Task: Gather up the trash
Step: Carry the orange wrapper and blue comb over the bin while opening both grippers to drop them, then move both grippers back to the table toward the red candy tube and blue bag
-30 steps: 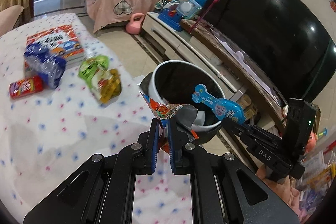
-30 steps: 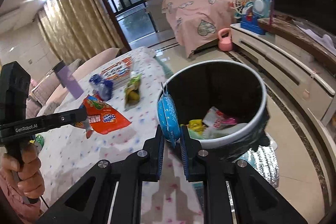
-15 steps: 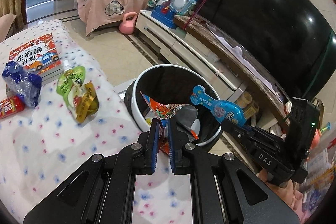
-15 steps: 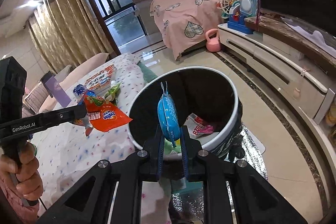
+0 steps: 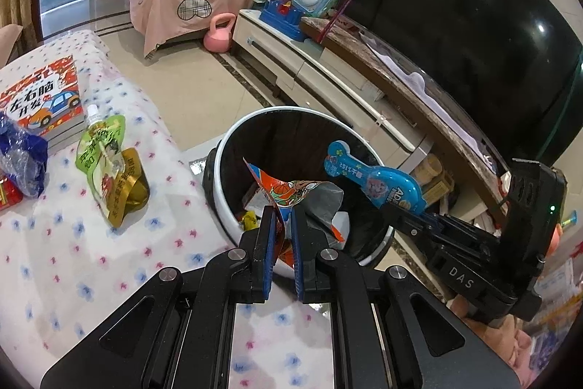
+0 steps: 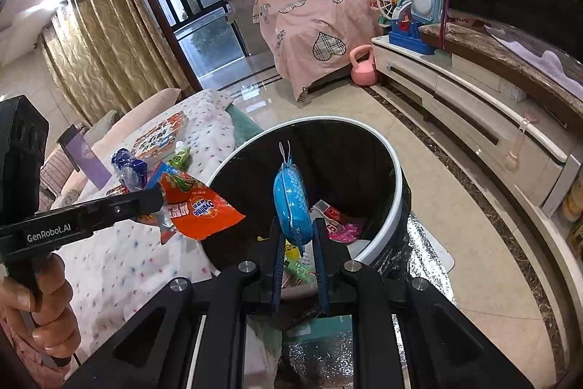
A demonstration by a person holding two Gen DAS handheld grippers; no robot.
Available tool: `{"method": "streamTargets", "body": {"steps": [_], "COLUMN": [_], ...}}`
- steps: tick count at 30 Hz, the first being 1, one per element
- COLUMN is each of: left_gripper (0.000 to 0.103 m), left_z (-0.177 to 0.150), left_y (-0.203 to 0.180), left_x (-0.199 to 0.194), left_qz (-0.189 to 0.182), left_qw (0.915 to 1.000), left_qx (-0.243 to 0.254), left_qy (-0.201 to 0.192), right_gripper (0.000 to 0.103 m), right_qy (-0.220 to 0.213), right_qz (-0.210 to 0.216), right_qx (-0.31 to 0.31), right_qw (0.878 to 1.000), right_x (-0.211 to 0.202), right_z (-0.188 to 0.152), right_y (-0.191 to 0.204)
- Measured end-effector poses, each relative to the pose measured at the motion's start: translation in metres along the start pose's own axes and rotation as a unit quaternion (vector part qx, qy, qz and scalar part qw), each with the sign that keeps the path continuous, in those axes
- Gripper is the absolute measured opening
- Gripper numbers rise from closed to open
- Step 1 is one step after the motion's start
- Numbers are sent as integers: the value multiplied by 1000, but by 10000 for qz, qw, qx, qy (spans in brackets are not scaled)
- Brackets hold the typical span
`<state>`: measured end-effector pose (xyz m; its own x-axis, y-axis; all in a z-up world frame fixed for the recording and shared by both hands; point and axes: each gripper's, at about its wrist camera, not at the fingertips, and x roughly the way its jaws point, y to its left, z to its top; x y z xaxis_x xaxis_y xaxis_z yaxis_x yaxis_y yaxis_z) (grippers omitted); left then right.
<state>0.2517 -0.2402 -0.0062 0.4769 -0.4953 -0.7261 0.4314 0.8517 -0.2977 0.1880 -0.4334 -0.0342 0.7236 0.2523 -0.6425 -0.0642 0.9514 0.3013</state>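
Observation:
A round black bin with a white rim (image 5: 218, 170) (image 6: 393, 192) stands beside the table and holds several wrappers. My left gripper (image 5: 282, 210) (image 6: 160, 199) is shut on an orange snack wrapper (image 5: 288, 188) (image 6: 200, 210) and holds it over the bin's near rim. My right gripper (image 6: 298, 228) (image 5: 393, 210) is shut on a blue blister pack (image 6: 291, 203) (image 5: 375, 177) and holds it over the open bin. A green and gold drink pouch (image 5: 109, 163) and a crumpled blue bag (image 5: 22, 155) lie on the table.
The table has a white dotted cloth (image 5: 73, 261) with a picture book (image 5: 40, 101) at its far end. A low TV cabinet (image 5: 328, 75) with a television (image 5: 455, 13) and toys runs behind the bin. A pink kettlebell (image 5: 218, 35) sits on the floor.
Both grippers have moved forward with their items, from the table side to over the bin's opening. The bin looks larger and closer in both views.

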Motion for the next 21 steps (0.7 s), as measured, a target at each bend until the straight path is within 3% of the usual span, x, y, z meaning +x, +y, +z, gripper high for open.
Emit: {"method": "streamTargets", "body": {"steps": [6, 8, 10, 11, 12, 14, 17, 21], "left_gripper": [9, 30, 44, 45, 45, 45, 52, 57], "left_z": [2, 2, 1, 1, 0, -1, -9, -28], "left_y": [-3, 0, 4, 5, 7, 12, 22, 41], "left_x": [12, 12, 9, 7, 5, 3, -5, -20], "left_qz": [87, 50, 52, 90, 78, 59, 55, 72], "left_qw": [9999, 9999, 9999, 9998, 9998, 9997, 9994, 9984], "left_qx": [36, -51, -133, -148, -171, -239, -342, -558], "left_qy": [113, 136, 62, 39, 36, 48, 20, -18], "right_gripper": [15, 17, 19, 20, 25, 49, 50, 61], "right_qy": [100, 117, 146, 154, 170, 137, 83, -43], "right_qz": [-85, -115, -136, -141, -136, -121, -73, 53], "right_qx": [-28, -23, 28, 65, 111, 175, 238, 284], "right_qw": [9999, 9999, 9998, 9998, 9997, 9997, 9997, 9996], "right_x": [9, 12, 15, 15, 16, 14, 9, 1], "right_z": [6, 7, 8, 8, 8, 6, 2, -2], "right_y": [-2, -3, -7, -9, -11, -13, -11, -4]}}
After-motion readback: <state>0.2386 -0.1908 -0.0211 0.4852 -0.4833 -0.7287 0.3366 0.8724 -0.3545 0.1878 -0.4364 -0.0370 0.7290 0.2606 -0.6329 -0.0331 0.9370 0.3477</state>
